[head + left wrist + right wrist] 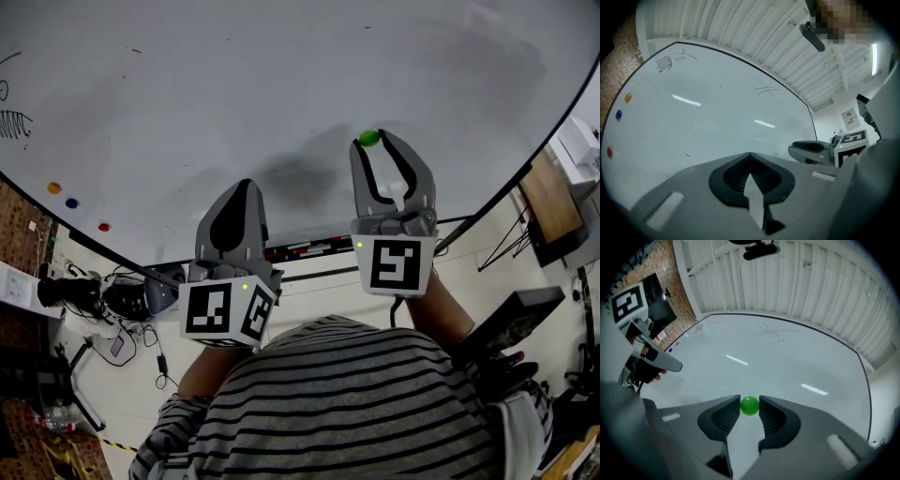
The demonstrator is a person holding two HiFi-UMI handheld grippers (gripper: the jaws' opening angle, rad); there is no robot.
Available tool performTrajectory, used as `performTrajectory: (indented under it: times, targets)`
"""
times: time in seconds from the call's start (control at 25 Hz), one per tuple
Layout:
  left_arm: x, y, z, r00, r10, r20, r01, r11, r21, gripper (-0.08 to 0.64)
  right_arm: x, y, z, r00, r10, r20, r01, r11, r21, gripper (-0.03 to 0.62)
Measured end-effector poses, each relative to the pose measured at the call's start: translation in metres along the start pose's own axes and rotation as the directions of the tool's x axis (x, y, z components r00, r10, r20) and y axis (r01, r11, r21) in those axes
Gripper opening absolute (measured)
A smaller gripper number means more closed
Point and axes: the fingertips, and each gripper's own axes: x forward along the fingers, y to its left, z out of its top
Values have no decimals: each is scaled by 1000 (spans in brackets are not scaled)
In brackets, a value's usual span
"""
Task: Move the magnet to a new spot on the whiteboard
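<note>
A small green round magnet [369, 138] sits against the whiteboard [234, 84], pinched between the tips of my right gripper [374, 142]. In the right gripper view both dark pads press on the magnet [749, 406], so the right gripper [749, 401] is shut on it. My left gripper [240, 190] hovers lower and to the left, close to the board's bottom edge. Its tips meet with nothing between them in the left gripper view, where the left gripper [750, 154] faces bare whiteboard [708, 117].
Orange [53, 187], blue [71, 202] and red [103, 227] magnets sit near the board's lower left, beside pen scribbles [14, 122]. A marker tray [302, 249] runs under the board. Cables and gear [112, 300] lie on the floor at the left, a wooden table [548, 202] at the right.
</note>
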Motion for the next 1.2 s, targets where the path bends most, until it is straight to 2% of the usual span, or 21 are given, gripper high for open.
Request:
performTrajectory:
  times: [0.16, 0.28, 0.76, 1.0, 1.2]
  targets:
    - [-14, -17, 3, 1000, 6, 8, -6, 1000, 12, 17, -32, -6, 16, 1000, 12, 19, -12, 1000, 8, 126]
    - [-29, -34, 2, 1000, 15, 8, -15, 1000, 21, 17, -61, -13, 23, 1000, 11, 27, -12, 999, 48, 126]
    - [-102, -107, -1, 996, 85, -1, -85, 994, 75, 17, -168, -38, 29, 998, 57, 31, -62, 986, 157, 126]
    - [-127, -125, -1, 992, 124, -13, -122, 989, 88, 17, -196, -41, 35, 995, 88, 37, -93, 978, 188, 126]
    - [-135, -121, 4, 990, 140, -10, -138, 985, 100, 17, -199, -44, 44, 997, 73, 38, -80, 976, 204, 126]
